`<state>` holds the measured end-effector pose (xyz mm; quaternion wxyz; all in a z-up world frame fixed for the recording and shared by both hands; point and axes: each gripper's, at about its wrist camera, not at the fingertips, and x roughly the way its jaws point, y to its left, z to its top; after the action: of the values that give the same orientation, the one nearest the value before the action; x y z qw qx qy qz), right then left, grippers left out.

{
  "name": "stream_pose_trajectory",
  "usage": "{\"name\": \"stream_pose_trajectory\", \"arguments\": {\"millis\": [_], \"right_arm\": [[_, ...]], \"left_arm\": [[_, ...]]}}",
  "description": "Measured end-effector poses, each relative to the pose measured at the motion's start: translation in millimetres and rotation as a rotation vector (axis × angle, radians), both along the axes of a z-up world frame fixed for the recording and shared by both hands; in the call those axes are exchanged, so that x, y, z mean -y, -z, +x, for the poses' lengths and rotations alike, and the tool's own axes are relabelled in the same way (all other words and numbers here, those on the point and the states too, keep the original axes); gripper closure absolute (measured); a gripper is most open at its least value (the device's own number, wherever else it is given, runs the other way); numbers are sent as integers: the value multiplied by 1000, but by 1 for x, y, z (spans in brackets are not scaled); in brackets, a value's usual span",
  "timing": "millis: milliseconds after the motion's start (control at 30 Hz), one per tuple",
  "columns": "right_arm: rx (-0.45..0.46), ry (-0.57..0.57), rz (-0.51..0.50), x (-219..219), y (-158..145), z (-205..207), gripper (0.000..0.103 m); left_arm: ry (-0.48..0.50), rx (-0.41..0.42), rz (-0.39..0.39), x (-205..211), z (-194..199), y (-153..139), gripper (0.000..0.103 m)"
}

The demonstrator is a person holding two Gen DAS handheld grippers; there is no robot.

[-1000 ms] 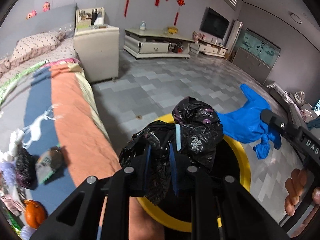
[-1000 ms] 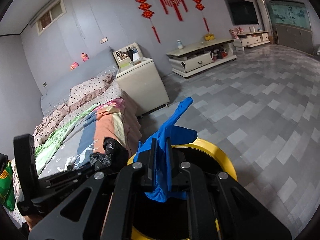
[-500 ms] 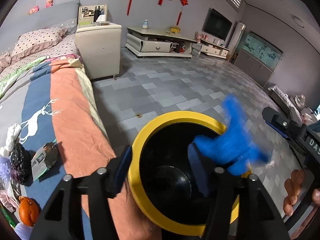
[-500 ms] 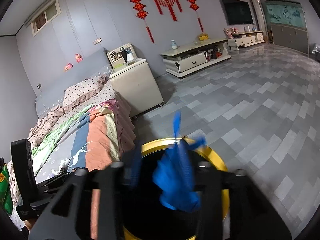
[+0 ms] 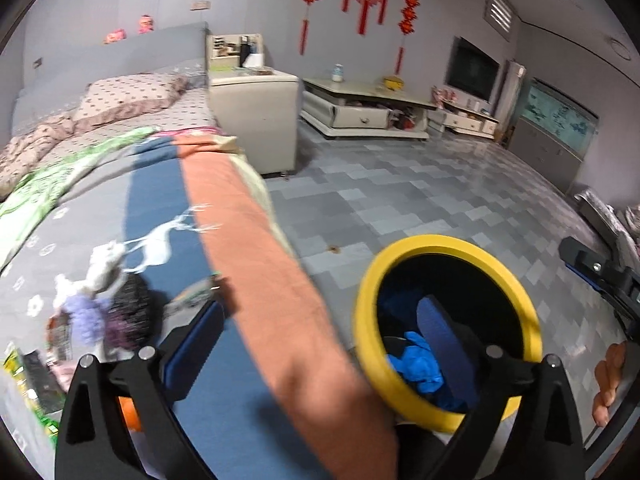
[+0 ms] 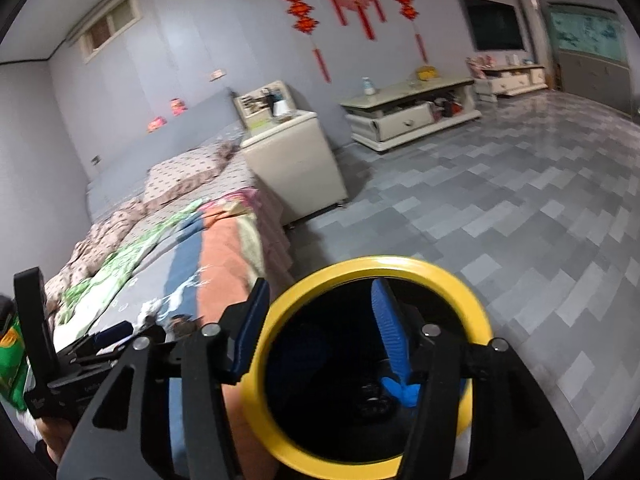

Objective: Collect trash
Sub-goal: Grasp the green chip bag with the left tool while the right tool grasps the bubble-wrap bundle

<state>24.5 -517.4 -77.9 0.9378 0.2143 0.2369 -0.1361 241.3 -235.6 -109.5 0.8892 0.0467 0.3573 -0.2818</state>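
Note:
A black bin with a yellow rim point(image 5: 362, 320) point(image 6: 376, 264) stands on the floor against the bed. Inside it lies a crumpled blue glove point(image 5: 416, 364) point(image 6: 400, 388); the black bag is lost in the dark interior. My left gripper point(image 5: 316, 332) is open and its jaws are still widening, with nothing between them; it straddles the bed's edge and the bin's left rim. My right gripper point(image 6: 320, 328) hangs over the bin, jaws opening and empty, its left finger outside the rim. More trash point(image 5: 128, 312) sits on the bed by my left finger.
The bed point(image 5: 224, 208) with an orange and blue blanket runs along the left. On it lie a purple tuft point(image 5: 86, 316), white tissue point(image 5: 100, 264), an orange point(image 5: 128, 412) and a green packet point(image 6: 12, 360). A beige nightstand point(image 5: 256, 120) stands beyond, beside grey tiled floor point(image 6: 520, 208).
Both grippers opened. The black bag and the blue glove dropped into the bin. My left gripper swung left toward the bed; my right one shifted slightly.

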Motion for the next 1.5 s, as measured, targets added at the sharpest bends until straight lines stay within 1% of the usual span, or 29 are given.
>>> {"name": "stream_pose_trajectory", "arguments": {"millis": [67,200,367,600,800,1000,1167,1300,1500], "right_arm": [[19,-49,-12,-17,-4,2,47],[52,-144,-30,-50,-14,8,39],[78,-238,-63,-95,-26,18,31],[58,-363,-62,-152,-27,39,28],[14,-456,-65,-198,-14,54,27],[-51,-542,-67,-239,9,76,27],[-114,-601,-92,-268,32,90,27],[-168,-637,-93,-282,53,102,27],[-227,-675,-95,-301,75,120,27]], "left_arm": [[-40,11,0,-21,1,-4,8],[-110,28,4,-60,1,-10,8],[-209,42,18,-114,1,-15,8],[-360,33,35,-185,9,-12,8],[-468,8,57,-238,11,2,8],[-549,-34,55,-274,16,23,8],[-581,-62,49,-290,18,38,8],[-607,-80,41,-300,20,50,8],[-620,-123,32,-302,35,70,8]]}}
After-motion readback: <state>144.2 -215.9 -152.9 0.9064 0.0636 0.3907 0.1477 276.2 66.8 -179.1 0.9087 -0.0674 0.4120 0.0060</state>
